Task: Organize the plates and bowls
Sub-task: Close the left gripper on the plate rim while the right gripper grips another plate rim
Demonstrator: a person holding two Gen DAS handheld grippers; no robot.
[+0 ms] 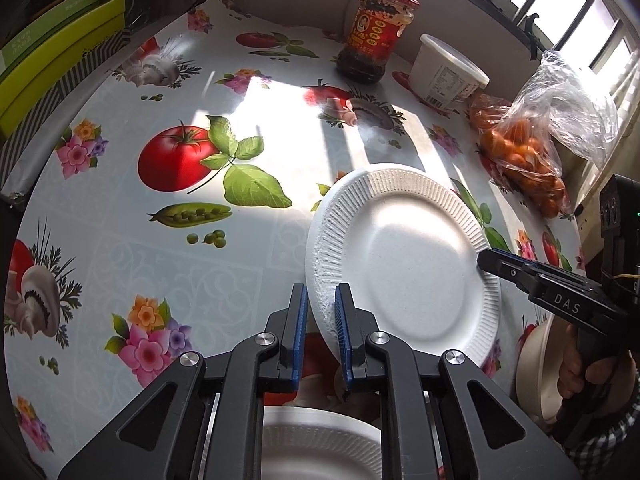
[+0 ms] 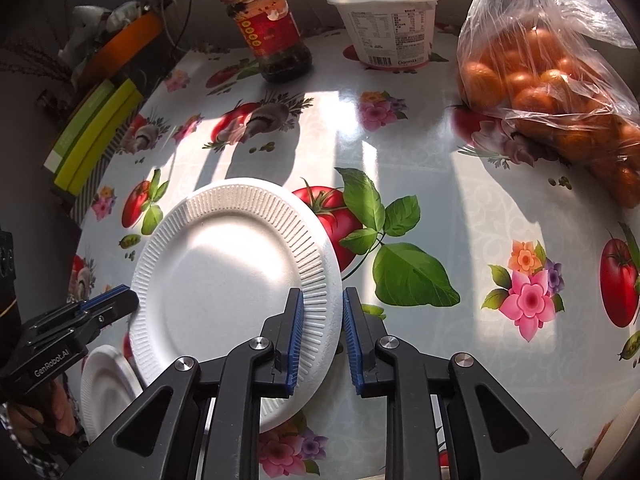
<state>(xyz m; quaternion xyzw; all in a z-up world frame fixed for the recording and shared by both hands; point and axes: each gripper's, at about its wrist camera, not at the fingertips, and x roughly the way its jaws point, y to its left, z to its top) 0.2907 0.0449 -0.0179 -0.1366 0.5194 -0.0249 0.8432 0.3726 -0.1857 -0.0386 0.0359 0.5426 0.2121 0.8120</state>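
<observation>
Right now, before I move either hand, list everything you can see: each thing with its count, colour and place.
Ribbed foam plate: one, white, tilted above the table, held by its rim on both sides.
Second foam plate: one, white, below the left gripper, near edge.
Beige bowl: one, near right edge, partly hidden.
Glass sauce jar with red label: one, dark contents, far side.
Lidded plastic tub: one, white, right of the jar.
Clear plastic bag of oranges: one, far right.
Yellow-green boxes: count unclear, left, off the table.
Vegetable-print tablecloth: one, white, covers the table.
Left gripper: fingers shut on the plate's rim.
Right gripper: fingers shut on the opposite rim.
</observation>
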